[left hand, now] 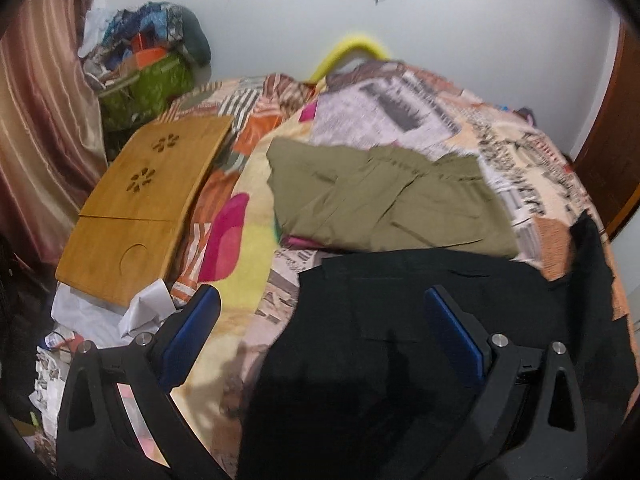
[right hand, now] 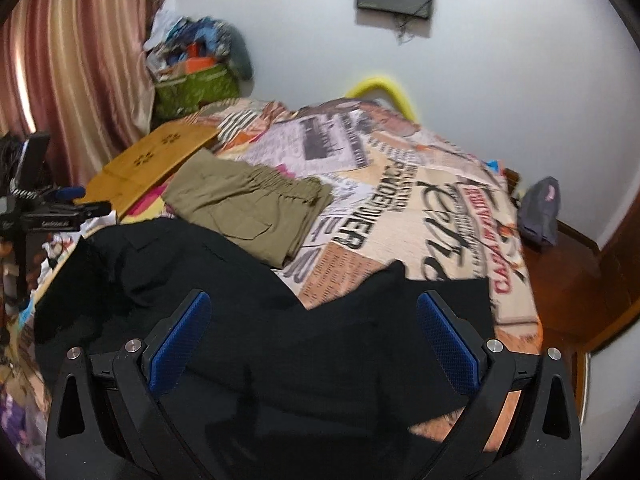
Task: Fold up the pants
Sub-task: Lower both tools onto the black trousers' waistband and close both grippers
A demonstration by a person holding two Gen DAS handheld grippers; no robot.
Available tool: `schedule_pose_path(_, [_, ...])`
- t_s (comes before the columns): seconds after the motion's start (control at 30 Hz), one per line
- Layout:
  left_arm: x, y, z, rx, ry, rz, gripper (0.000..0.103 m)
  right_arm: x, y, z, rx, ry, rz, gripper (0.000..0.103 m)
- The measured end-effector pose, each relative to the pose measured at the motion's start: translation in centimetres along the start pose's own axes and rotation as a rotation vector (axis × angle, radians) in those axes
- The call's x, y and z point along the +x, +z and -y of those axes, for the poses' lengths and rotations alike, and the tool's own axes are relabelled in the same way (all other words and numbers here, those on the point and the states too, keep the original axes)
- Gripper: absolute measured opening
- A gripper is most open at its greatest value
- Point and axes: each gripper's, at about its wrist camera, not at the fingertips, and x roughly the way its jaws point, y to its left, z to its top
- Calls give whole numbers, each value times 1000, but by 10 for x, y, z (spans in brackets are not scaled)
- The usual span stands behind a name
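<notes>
left gripper [left hand: 320,332]: jaws wide apart, nothing between the blue pads, hanging over the black pants.
right gripper [right hand: 312,334]: spread wide too, empty, above the same dark cloth.
black pants [left hand: 420,320]: task item, I judge; lying on the bed at the near edge, right under both my grippers. In the right wrist view [right hand: 248,300] the cloth looks rumpled, one pointed corner sticking up towards the bedspread.
olive pants [left hand: 384,204]: just beyond the black pair, already in a folded rectangle, elastic gathered waistband, flap pocket visible. Looks done.
step in hand: probably picking up the black pair to start folding, not yet gripped.
how I'd do it: drop each claw on a separate edge, pinch one cloth layer cleanly, pull taut so the legs line up before folding. Avoid dragging the olive pair.
black fabric: matte, soft, drapes loosely; seams hard to read, too dark and blurred.
bedspread [right hand: 420,216]: printed newspaper-style patchwork, soft surface, may bunch under a pull.
bamboo lap tray [left hand: 144,200]: rigid, flat, flower cutouts, left of the clothes, well apart.
</notes>
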Motion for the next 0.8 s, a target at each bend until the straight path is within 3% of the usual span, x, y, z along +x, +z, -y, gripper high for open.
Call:
schedule_pose_path(0.33, [84,23,-13,-28,-60,-213,94,96,20,-2,-68,106,-189,86])
schedule_pose_path(0.57, [131,24,-14,-86,-140,-364,91,131,13,11,-56,165,-297,82])
schedule_pose_path(0.73, [147,19,-19,-129,-208,-420,79,149,1,15,-32,204,-354,79])
schedule_pose_path(0.8, [154,16,-21,-160,-248,-447,70,159,-4,14,-9,236,-392,71])
